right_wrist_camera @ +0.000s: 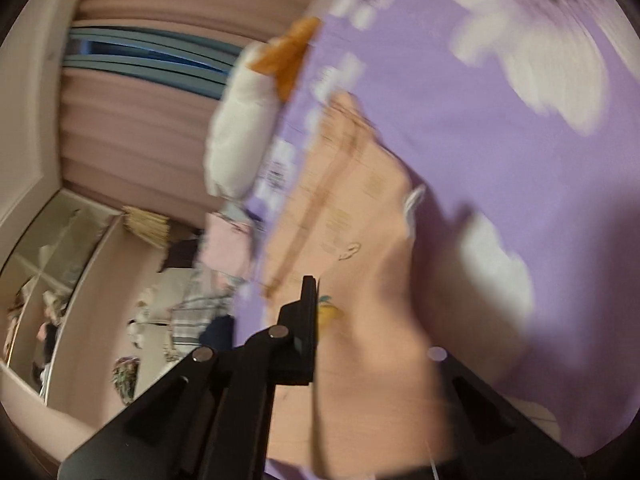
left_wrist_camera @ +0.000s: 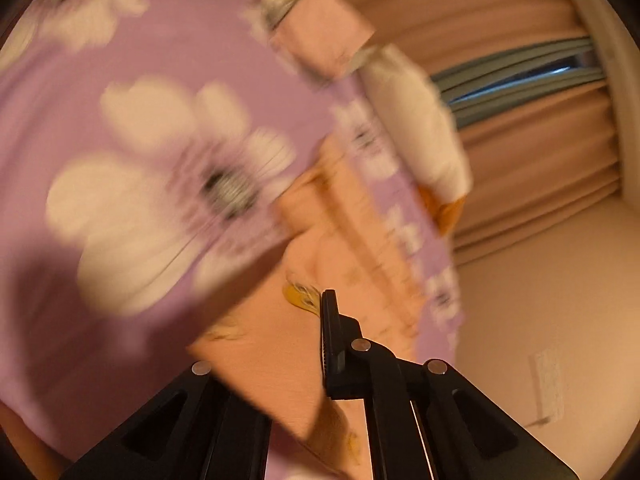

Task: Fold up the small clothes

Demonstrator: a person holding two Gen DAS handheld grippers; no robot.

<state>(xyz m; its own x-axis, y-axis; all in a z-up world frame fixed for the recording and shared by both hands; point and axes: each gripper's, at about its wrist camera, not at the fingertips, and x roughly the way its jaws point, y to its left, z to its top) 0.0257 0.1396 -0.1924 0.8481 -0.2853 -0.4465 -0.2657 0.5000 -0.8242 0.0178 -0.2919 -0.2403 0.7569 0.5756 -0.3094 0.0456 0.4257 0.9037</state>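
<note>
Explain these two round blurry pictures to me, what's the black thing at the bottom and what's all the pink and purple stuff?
Each picture comes from a fisheye camera mounted on a hand-held gripper, looking forward along its two black fingers. One view belongs to the left gripper, the other to the right gripper. A person holds one in each hand to fold small clothes. The purple area with white flowers is a bedsheet. On it lies a peach-pink garment, and each gripper appears to pinch an edge of it, though the fabric hides one finger of each. Beyond it sit a white and orange cloth item and folded pink clothes. Motion blurs everything.
</note>
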